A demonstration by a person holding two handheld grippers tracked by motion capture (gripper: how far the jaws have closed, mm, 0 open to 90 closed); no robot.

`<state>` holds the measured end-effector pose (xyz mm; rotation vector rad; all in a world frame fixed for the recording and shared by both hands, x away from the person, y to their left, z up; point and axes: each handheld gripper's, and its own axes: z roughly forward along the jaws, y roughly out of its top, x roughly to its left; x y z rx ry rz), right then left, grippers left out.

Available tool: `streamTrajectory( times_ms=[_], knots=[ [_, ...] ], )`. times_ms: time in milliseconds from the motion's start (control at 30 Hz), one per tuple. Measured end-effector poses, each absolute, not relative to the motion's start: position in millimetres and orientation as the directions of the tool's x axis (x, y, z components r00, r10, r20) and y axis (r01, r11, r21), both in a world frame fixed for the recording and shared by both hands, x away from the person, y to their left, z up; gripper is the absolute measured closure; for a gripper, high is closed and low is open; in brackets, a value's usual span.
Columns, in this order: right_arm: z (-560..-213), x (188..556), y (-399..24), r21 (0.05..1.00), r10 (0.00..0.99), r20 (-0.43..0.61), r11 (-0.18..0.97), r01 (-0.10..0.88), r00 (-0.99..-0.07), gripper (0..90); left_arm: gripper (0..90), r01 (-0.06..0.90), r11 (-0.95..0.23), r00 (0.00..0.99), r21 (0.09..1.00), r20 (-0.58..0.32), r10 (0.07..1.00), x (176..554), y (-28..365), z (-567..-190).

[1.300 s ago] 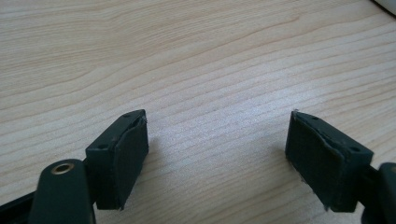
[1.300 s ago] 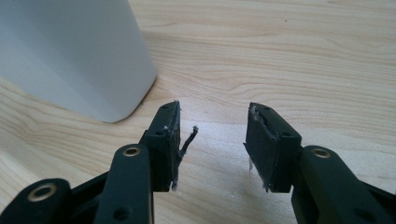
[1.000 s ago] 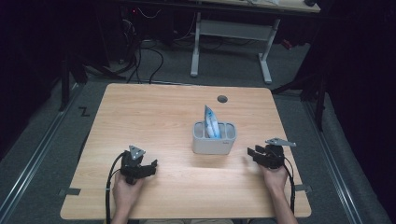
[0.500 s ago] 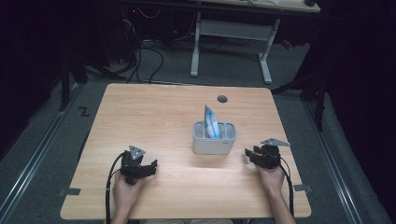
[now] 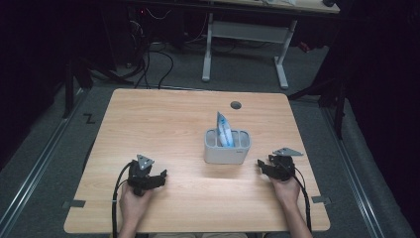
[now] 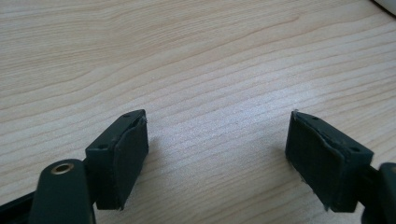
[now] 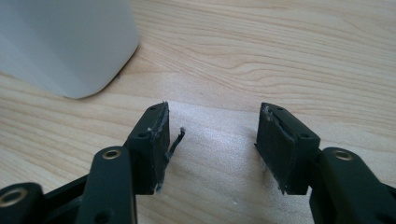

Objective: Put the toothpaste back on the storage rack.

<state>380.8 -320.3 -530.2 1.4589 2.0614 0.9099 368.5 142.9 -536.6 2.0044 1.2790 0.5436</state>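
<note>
A light grey holder [image 5: 227, 147] stands near the middle of the wooden table [image 5: 163, 124], with a blue and white packet [image 5: 223, 129] upright inside it. The left gripper [image 5: 159, 178] rests low on the table at the front left, open, with bare wood between its jaws [image 6: 217, 149]. At the front right, the right gripper [image 5: 261, 165] is open too, nothing between its jaws [image 7: 212, 140], just right of the holder. The holder's grey wall [image 7: 65, 42] fills the upper left of the right gripper view. A torn strip of pad hangs off one right fingertip [image 7: 154, 140].
A small round hole [image 5: 236, 105] sits near the table's far edge. Beyond the table stand a white desk frame [image 5: 247, 39] and cables on the dark floor. Bare wood lies across the table's left half and front.
The right gripper has slid a little left, toward the holder, and slightly nearer the front. The left gripper has stayed put.
</note>
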Motion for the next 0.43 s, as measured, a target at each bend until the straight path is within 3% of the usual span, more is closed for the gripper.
streamTrajectory(
  times_ms=[433],
  knots=[
    [-530.6,380.0,-316.5,0.729,0.939,-0.017,0.247,0.639,-0.344,39.3,21.6,0.615,-0.278,0.428,0.737,-0.016,0.904,367.9,142.9,-536.6]
  ],
)
